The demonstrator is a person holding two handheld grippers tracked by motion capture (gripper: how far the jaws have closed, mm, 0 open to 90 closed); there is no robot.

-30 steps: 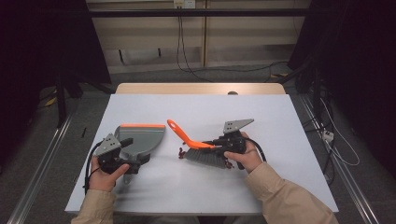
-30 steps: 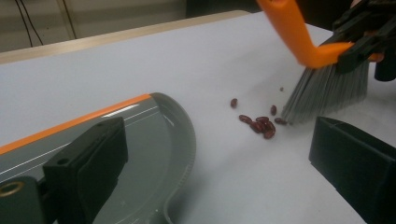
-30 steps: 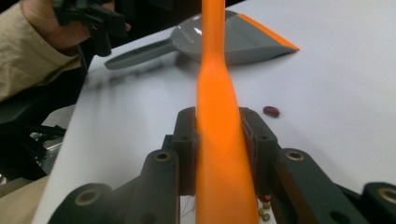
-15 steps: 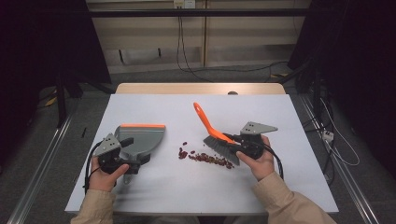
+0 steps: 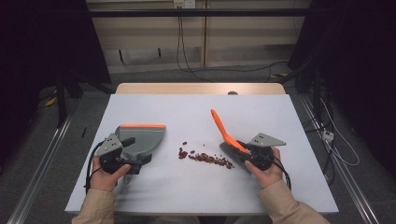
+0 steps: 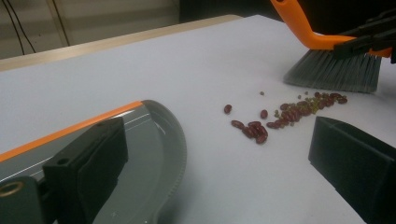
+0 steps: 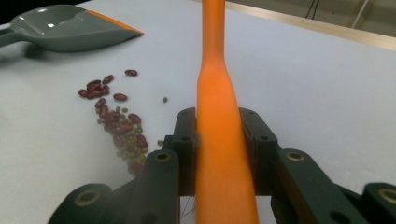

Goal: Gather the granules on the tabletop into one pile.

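Two beige sleeves, two black hand-held grippers

At the lower left of the high view the left gripper [image 5: 122, 154] is a black block topped by a grey three-cornered plate, a black cable looping from it beside the beige sleeve [image 5: 95, 207]; at the lower right the right gripper [image 5: 247, 151] carries the same grey plate and a black cable by the other beige sleeve [image 5: 287, 205]. Seen from the gripper views, the jaws are matte black slabs on black link arms with round brass-ringed pivot holes and small screw holes
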